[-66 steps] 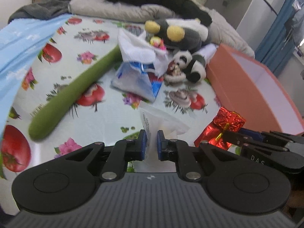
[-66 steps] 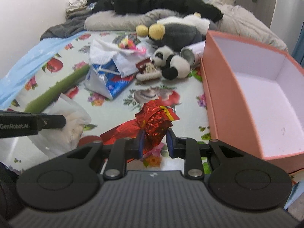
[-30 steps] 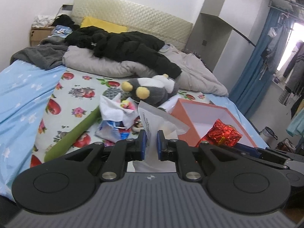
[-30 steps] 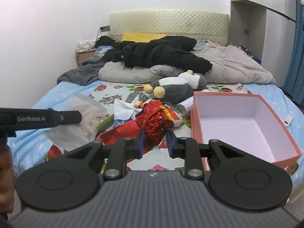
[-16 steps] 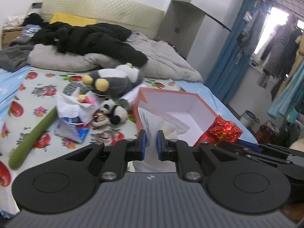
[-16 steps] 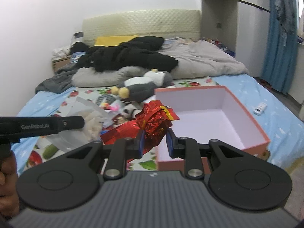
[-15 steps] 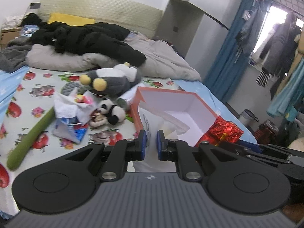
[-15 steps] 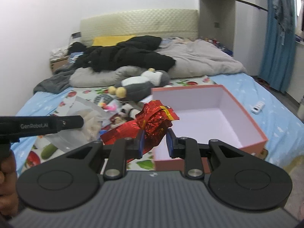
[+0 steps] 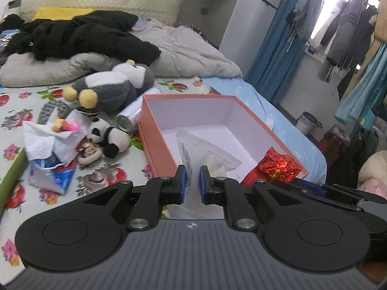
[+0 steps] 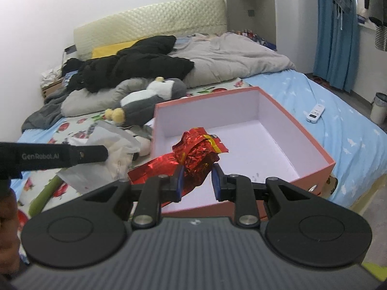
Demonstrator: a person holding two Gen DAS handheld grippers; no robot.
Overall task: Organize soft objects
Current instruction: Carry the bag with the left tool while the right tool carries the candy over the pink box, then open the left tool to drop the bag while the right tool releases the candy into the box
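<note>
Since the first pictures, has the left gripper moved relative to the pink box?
Yes. The left gripper, gripping the clear bag, went from the bedspread to the pink box.

I can't see the long green plush tube (image 9: 9, 169) whole; the left wrist view's edge crops it.

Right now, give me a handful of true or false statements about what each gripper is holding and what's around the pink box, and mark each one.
1. The left gripper is shut on a clear plastic bag. True.
2. The right gripper is open and holds nothing. False: it is shut on a crinkled red foil bag.
3. The pink box has a lid on it. False: its top is open and the white inside shows.
4. A small panda plush lies on the bed beside the box. True.
5. The large penguin plush sits inside the box. False: it lies on the bed outside it.
</note>
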